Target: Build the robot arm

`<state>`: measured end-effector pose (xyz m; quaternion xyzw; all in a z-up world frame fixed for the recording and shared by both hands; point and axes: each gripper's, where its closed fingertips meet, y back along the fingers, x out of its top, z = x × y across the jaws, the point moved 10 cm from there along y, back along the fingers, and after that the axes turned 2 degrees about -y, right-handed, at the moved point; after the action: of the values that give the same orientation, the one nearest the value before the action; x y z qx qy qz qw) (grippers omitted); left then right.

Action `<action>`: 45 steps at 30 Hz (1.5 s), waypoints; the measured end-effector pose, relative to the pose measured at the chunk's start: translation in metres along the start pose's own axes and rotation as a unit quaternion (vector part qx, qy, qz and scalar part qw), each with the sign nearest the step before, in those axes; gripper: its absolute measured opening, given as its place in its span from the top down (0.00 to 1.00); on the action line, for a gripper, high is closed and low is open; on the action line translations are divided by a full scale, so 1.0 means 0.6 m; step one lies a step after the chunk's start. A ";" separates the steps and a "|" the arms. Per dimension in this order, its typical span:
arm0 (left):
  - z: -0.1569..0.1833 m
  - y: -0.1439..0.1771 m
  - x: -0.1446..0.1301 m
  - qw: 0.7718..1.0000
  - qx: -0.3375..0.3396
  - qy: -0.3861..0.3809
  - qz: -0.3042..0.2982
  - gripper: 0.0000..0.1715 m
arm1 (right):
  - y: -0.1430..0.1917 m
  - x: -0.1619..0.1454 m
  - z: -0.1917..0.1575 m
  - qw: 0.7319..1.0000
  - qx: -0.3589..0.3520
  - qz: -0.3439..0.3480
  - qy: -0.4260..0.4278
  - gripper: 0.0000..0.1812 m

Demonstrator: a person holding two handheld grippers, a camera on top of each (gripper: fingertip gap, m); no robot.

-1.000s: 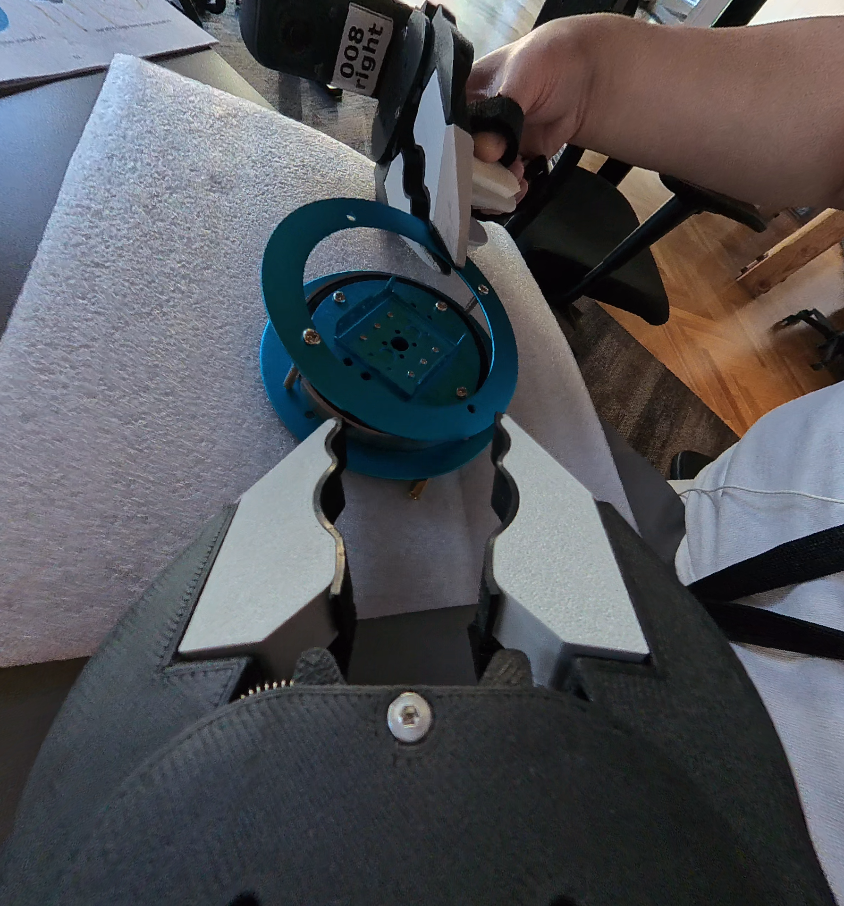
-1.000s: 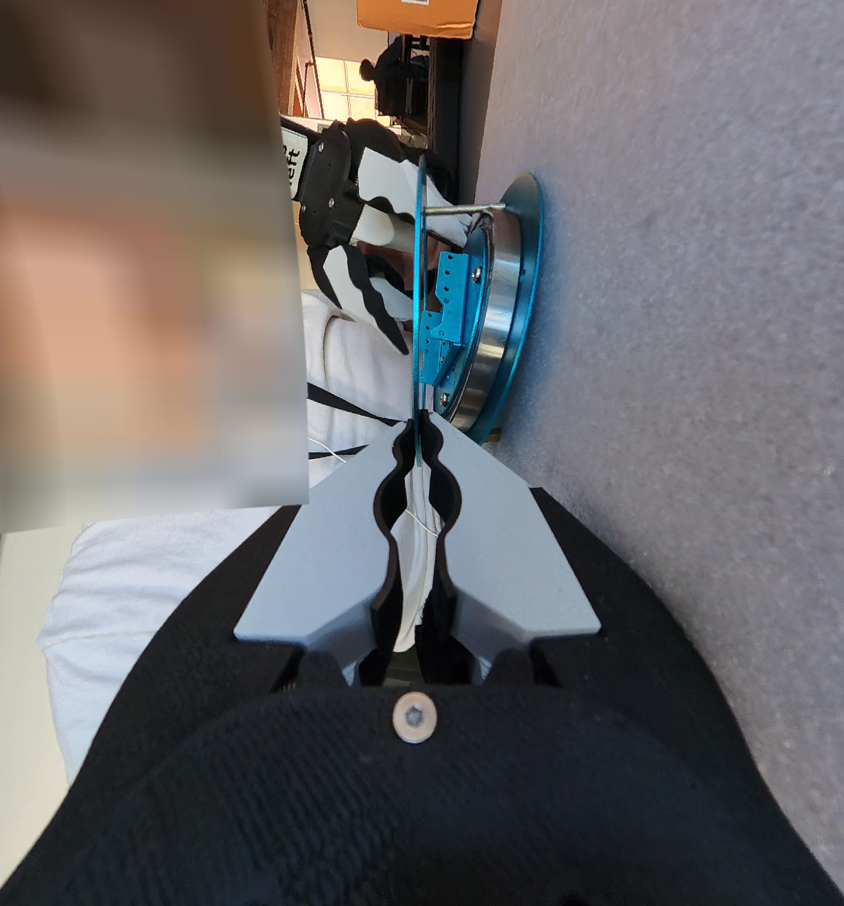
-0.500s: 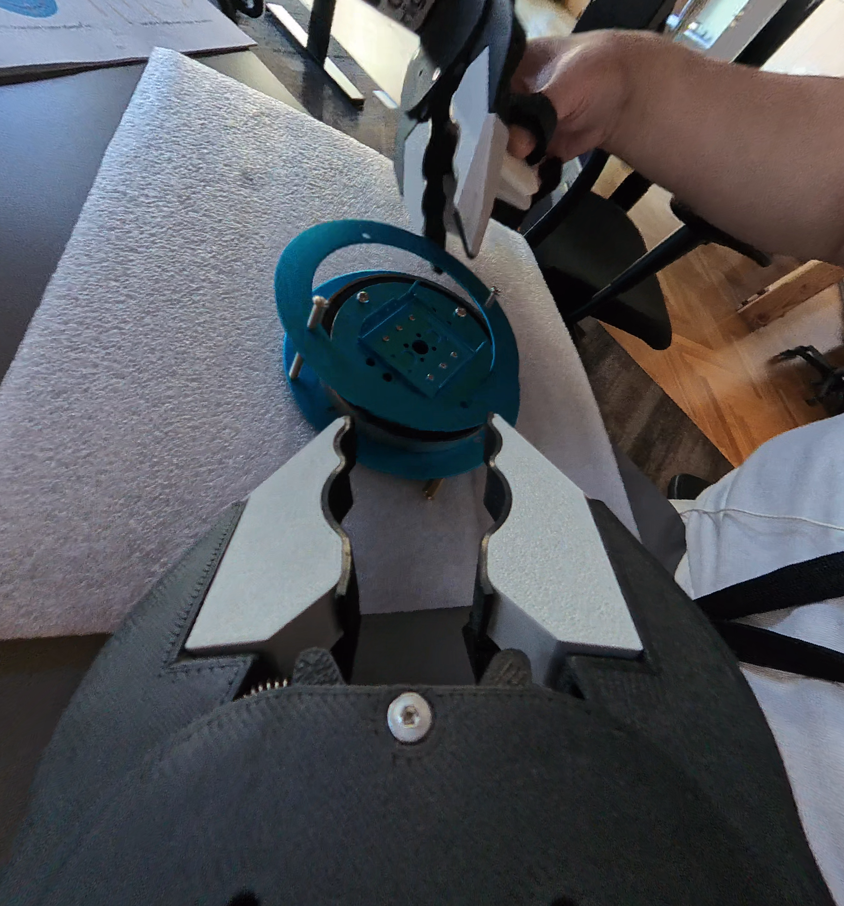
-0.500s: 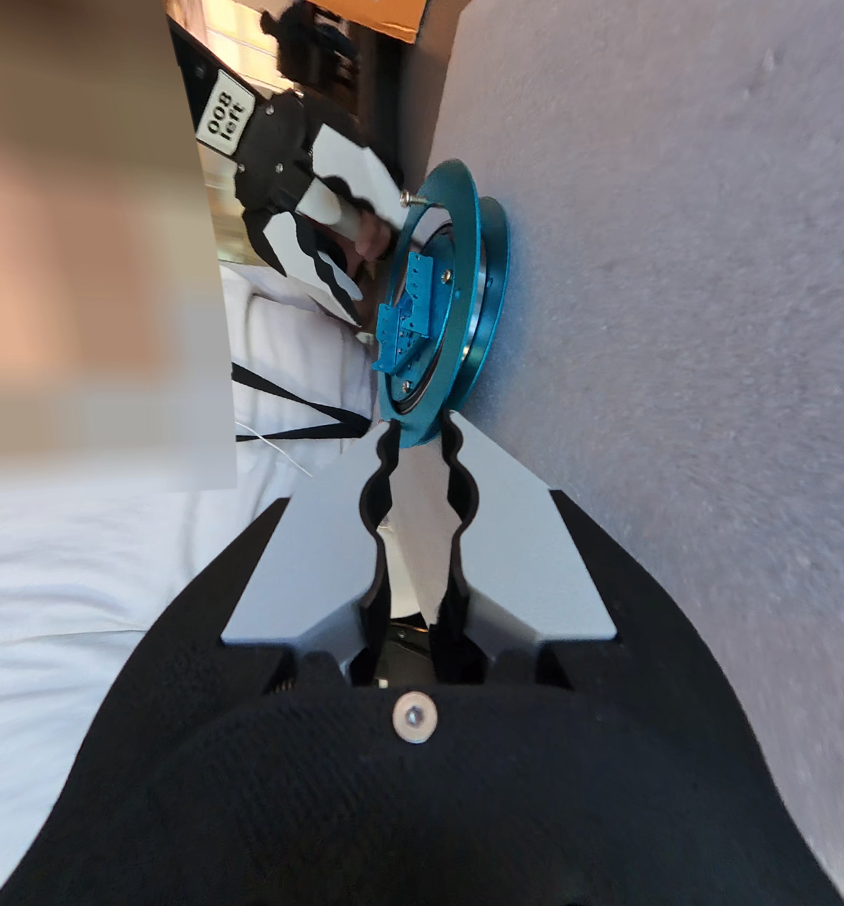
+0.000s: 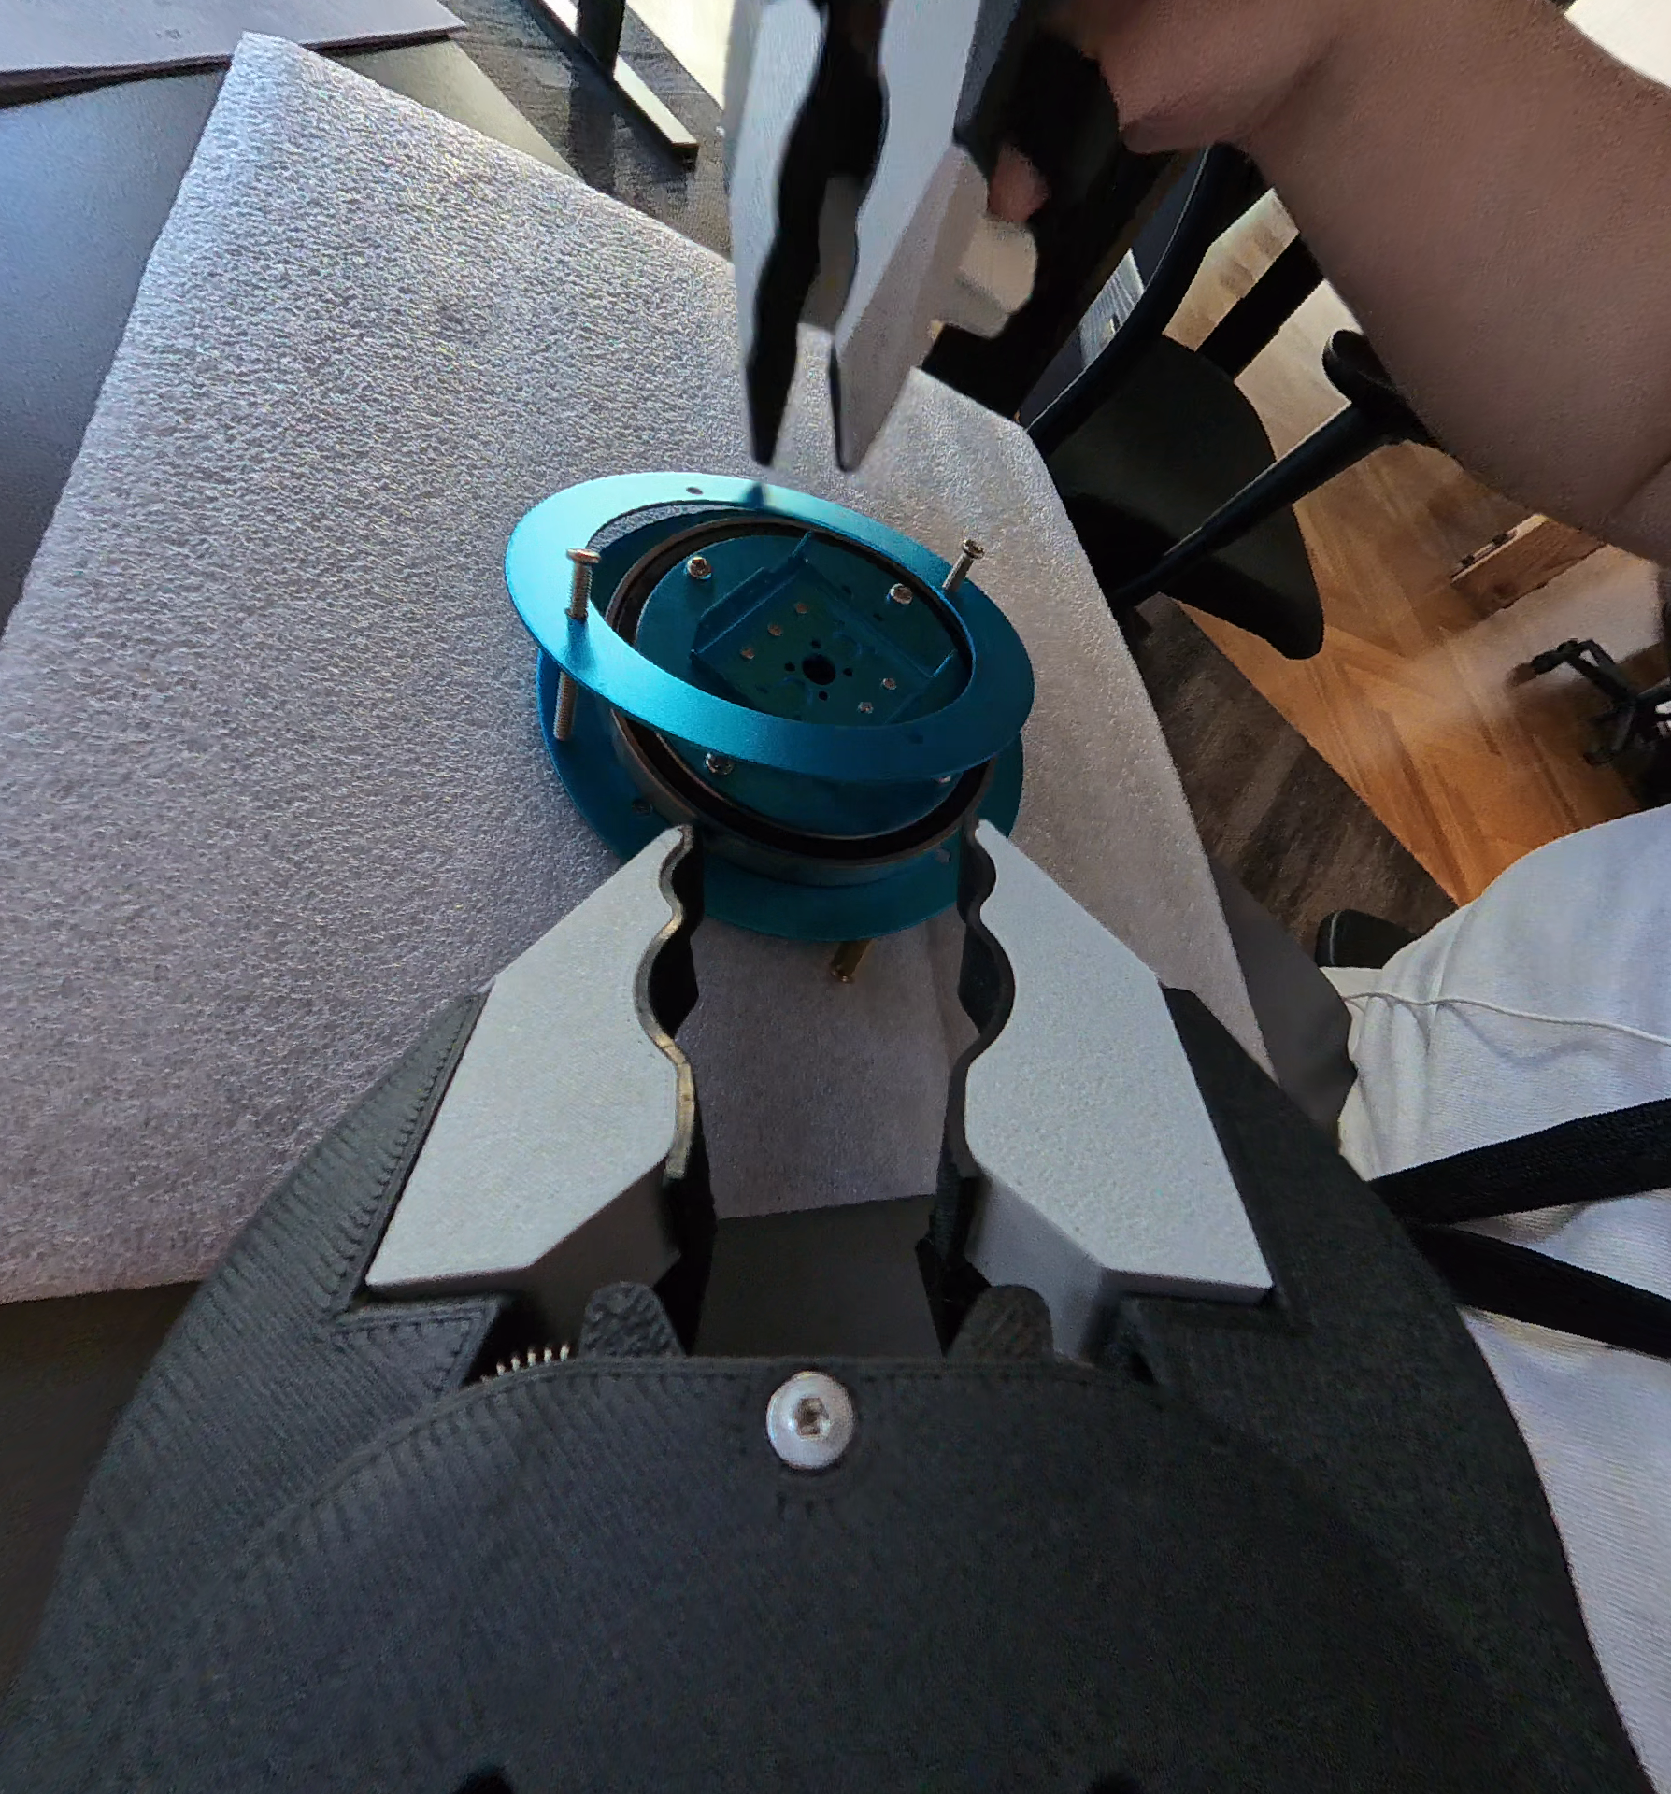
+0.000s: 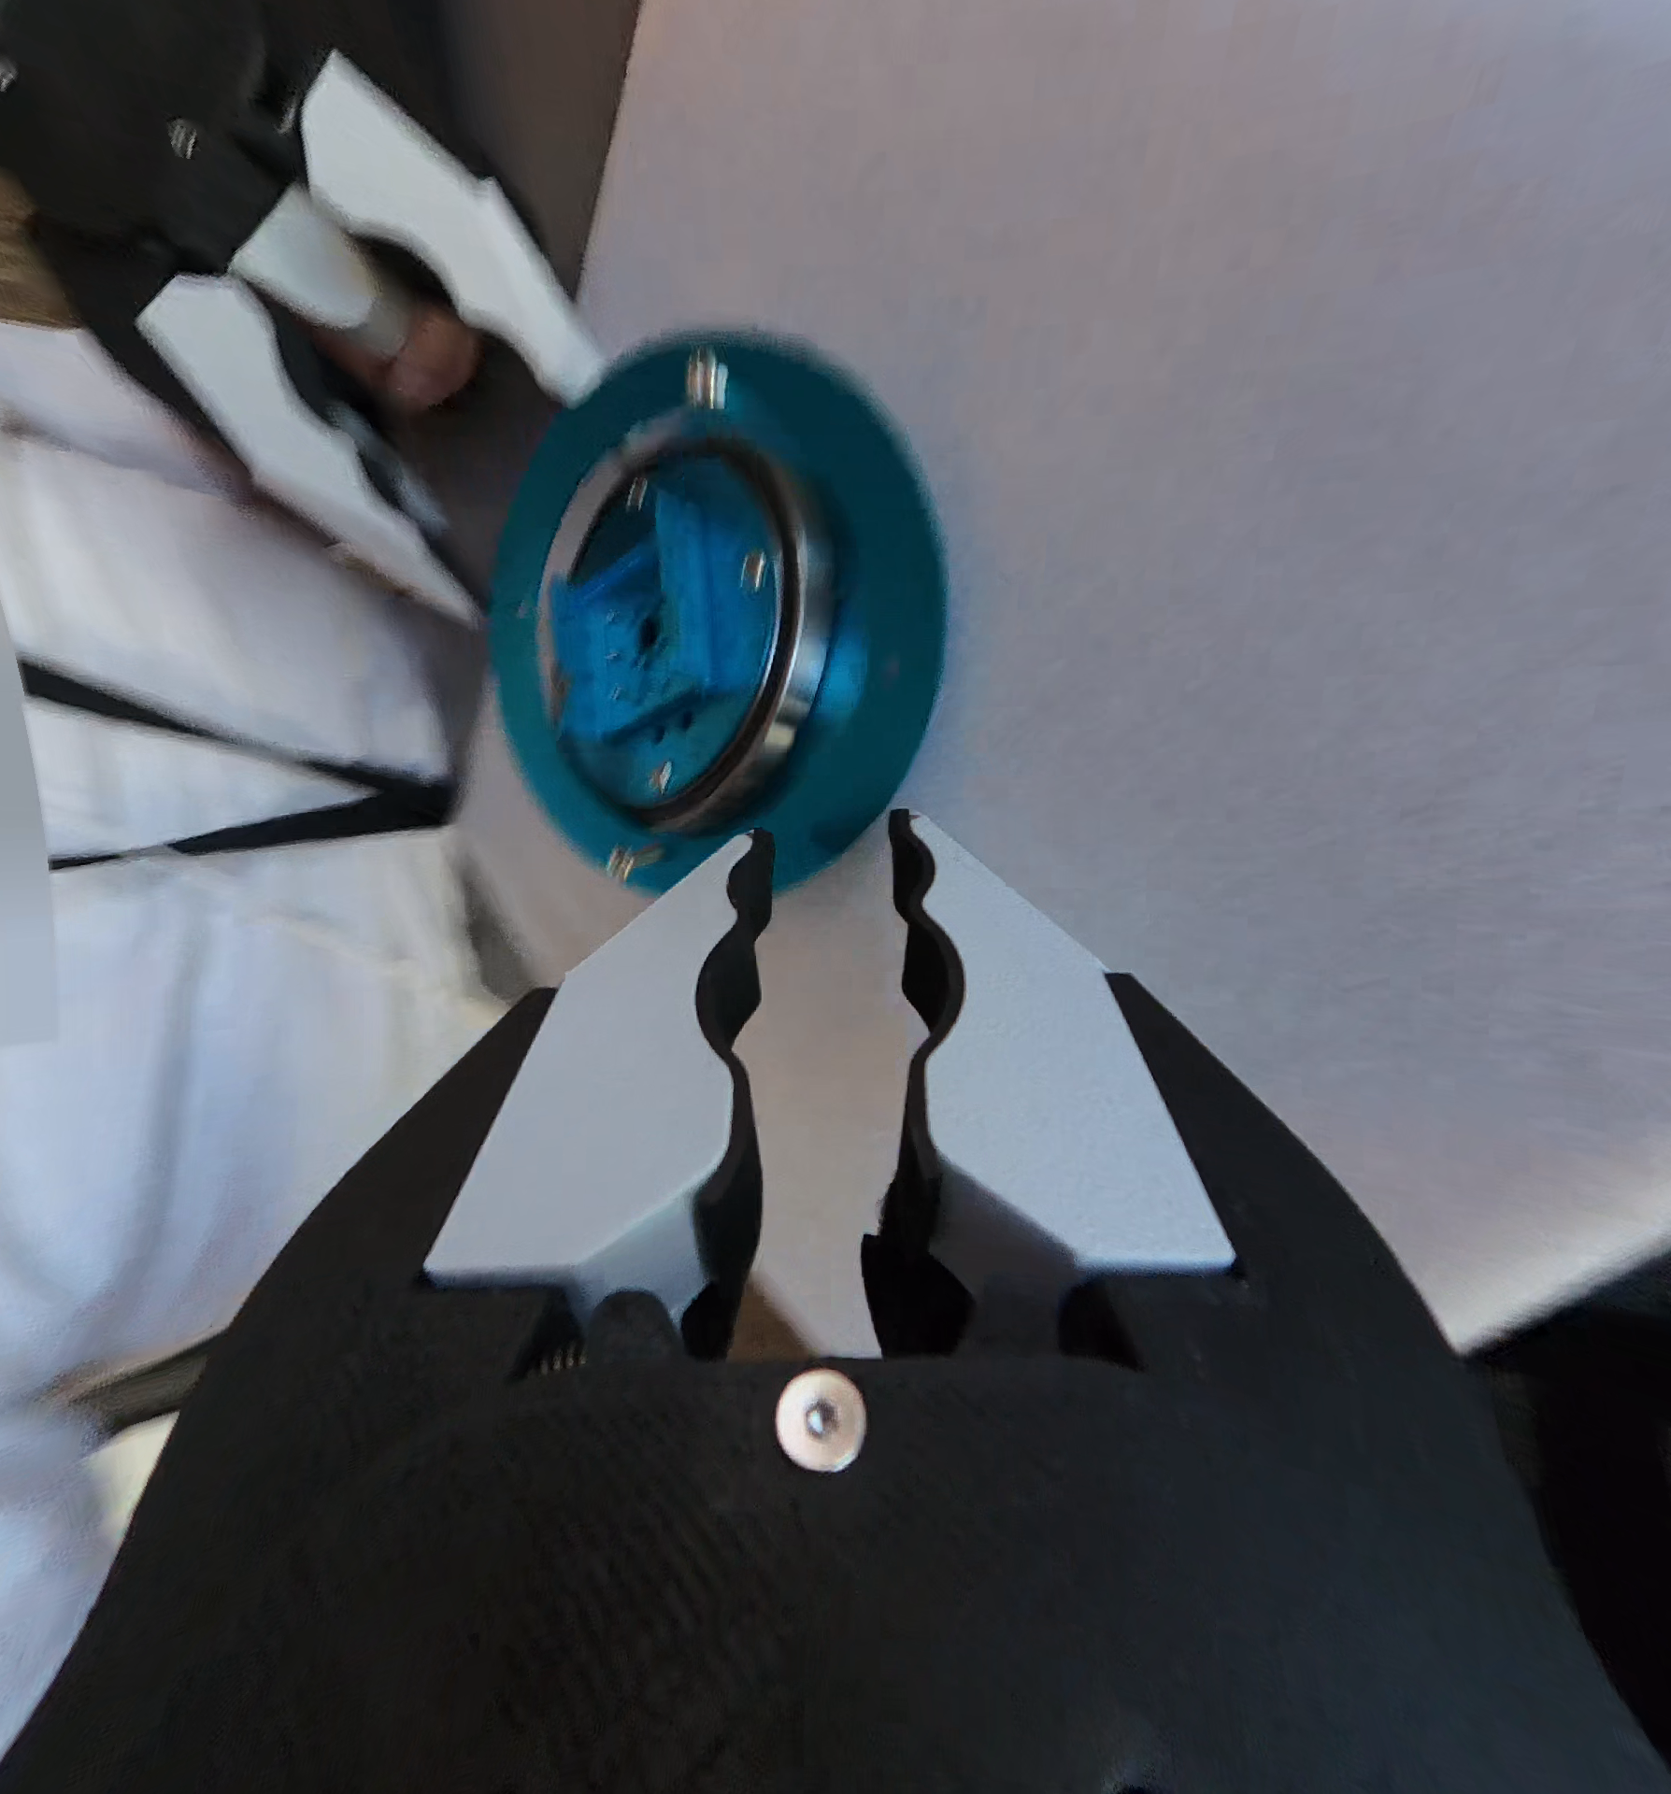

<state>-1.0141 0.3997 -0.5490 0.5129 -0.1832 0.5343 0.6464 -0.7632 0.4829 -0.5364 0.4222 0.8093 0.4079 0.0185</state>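
Note:
A blue round assembly sits on a grey foam mat [image 5: 327, 582]: a base disc [image 5: 812, 913], a steel bearing, a square blue bracket [image 5: 812, 641] and a thin blue ring [image 5: 783, 728] lying tilted over upright screws [image 5: 576, 582]. My left gripper [image 5: 824, 845] is open and empty, its fingertips on either side of the base disc's near edge. My right gripper [image 5: 802, 456] hangs just above the ring's far edge, open and empty. In the blurred right wrist view the right gripper [image 6: 832, 835] is open just short of the assembly [image 6: 715, 621], with the left gripper [image 6: 375, 388] beyond it.
A small brass standoff [image 5: 846, 966] lies on the mat by the base disc. The mat lies on a dark desk [image 5: 26, 243]. A black office chair [image 5: 1201, 505] and wooden floor [image 5: 1395, 699] are at the right. A person's white shirt [image 5: 1540, 1068] is close at the right. My hands' fingertips stand some 12 cm from each other. The square blue bracket [image 5: 812, 641] sits 5 cm or so from the ends of my left fingers. It turns up in the right wrist view [image 6: 668, 628] as well.
My right gripper let go of the blue ring, opened and lifted away. The ring went from upright on edge to lying tilted over the assembly. My left gripper stayed open near the base.

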 end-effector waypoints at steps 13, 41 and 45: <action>0.004 -0.003 0.000 1.000 0.001 -0.013 -0.006 0.69 | -0.072 0.071 -0.044 0.968 0.014 0.204 0.142 0.96; 0.017 -0.015 -0.002 0.998 0.012 -0.062 -0.026 0.66 | -0.085 0.113 -0.088 0.990 0.011 0.004 0.139 0.98; 0.015 -0.014 -0.001 0.998 0.010 -0.053 -0.020 0.66 | -0.090 0.120 -0.091 0.988 -0.007 -0.027 0.149 0.98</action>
<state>-1.0038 0.3925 -0.5495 0.5502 -0.2012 0.4950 0.6417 -0.8658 0.4811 -0.5138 0.3350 0.8110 0.4715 -0.0881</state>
